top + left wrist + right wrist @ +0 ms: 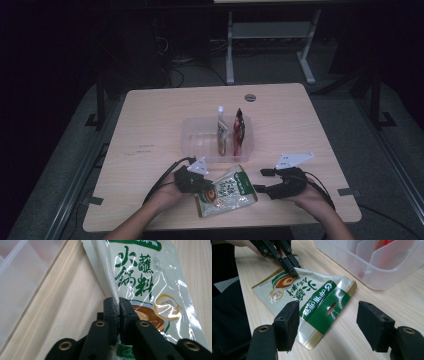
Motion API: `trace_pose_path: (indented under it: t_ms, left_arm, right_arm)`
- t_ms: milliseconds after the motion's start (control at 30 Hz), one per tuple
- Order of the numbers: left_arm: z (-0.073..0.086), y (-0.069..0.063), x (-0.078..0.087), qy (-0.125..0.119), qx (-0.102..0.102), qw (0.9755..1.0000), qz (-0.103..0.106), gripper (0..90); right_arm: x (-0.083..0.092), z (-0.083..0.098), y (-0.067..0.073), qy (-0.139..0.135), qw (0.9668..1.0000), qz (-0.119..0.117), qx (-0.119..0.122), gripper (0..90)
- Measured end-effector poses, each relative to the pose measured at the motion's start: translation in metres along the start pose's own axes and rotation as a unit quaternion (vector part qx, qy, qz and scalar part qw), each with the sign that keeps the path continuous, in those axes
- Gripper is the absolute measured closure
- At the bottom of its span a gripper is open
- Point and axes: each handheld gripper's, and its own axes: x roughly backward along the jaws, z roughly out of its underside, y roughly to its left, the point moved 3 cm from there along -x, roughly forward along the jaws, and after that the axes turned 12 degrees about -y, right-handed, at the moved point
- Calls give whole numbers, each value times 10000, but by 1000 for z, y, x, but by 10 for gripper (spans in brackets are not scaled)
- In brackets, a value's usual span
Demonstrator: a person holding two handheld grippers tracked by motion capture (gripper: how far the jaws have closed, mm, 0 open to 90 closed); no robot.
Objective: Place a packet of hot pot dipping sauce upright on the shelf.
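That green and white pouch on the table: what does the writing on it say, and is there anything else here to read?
"火锅蘸料": large green characters on the pouch.
White characters on the pouch's green band: too skewed to read surely.
Small round mark beside the large characters: too small.
Print on the two packets in the bin: too blurred.

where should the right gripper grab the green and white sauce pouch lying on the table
Take the green header end of the sauce pouch, near its hang hole. That flat, sealed end lies between the open jaws of the right gripper, so come in low from the pouch's right end and pinch the thin edge. The left gripper is already shut on the opposite side edge, which should steady it.
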Motion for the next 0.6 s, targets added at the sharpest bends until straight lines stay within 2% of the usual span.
trace_pose_path:
  t_ms: [33, 67, 100, 233, 400, 600]
  left_arm:
    - [0, 0, 0, -59, 79, 10000, 9, 881]
    - [0, 1, 1, -34, 45, 10000, 49, 889]
    - [1, 2, 2, -109, 130, 9998, 76, 892]
    - [1, 2, 4, -248, 274, 9989, 304, 898]
    - [-4, -1, 10, -375, 253, 9980, 431, 899]
    - [-12, -6, 25, -544, 147, 9972, 490, 899]
  right_arm:
    - [0, 0, 0, 2, 10000, -1, 6, 343]
    - [0, 0, 0, 6, 10000, -4, 12, 343]
    - [0, 0, -1, 3, 10000, -4, 18, 343]
    - [0, 0, -1, -7, 10000, -20, 28, 343]
    - [3, -1, -2, -78, 10000, -20, -6, 342]
    - [5, -4, -3, -154, 9998, -61, -62, 342]
